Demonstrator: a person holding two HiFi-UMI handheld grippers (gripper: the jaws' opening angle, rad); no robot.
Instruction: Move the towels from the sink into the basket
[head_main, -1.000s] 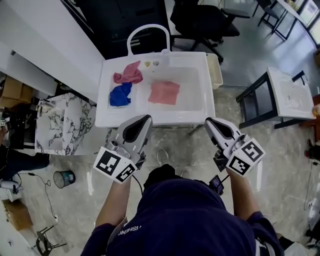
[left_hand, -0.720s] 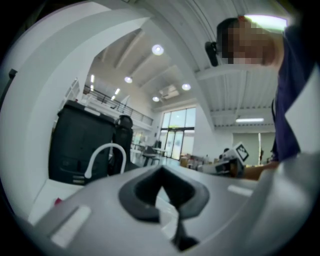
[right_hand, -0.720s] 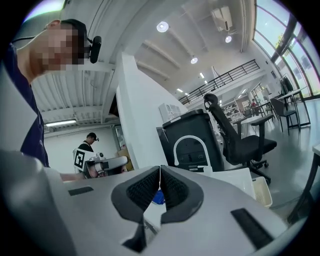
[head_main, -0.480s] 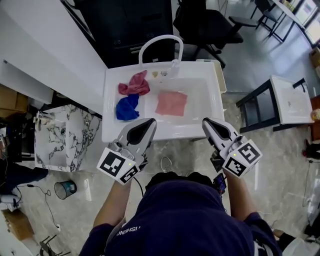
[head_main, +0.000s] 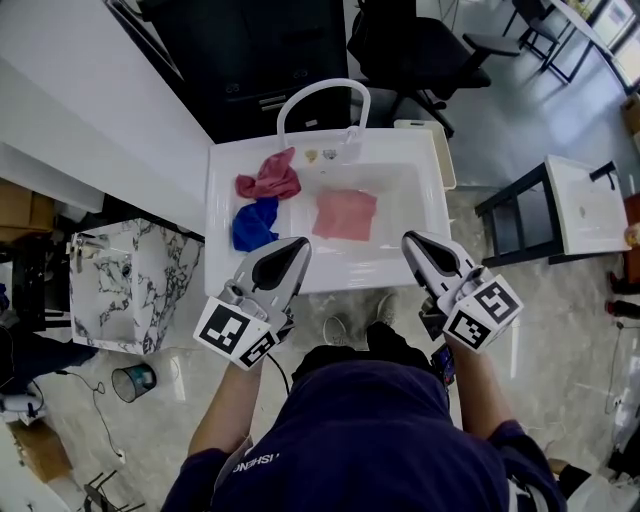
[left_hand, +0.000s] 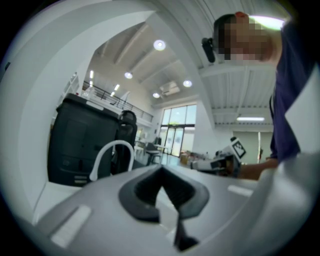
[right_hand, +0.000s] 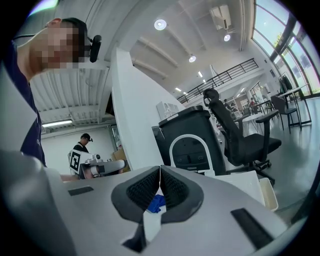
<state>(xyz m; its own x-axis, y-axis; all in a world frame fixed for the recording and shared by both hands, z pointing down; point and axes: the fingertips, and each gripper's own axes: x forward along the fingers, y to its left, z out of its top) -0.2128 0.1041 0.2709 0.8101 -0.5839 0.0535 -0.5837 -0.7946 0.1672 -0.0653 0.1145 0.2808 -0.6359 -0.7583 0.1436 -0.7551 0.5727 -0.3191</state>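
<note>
Head view: right gripper (head_main: 410, 240) closed, empty.

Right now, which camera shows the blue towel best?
The head view: the blue towel lies whole on the sink's left side. The right gripper view catches only a blue scrap past its jaws; the left gripper view shows none.

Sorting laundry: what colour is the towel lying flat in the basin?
Pink towel, best in the head view.

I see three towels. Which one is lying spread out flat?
The pink towel, lying alone in the basin of the sink. The red towel and the blue towel to its left are both bunched up.
</note>
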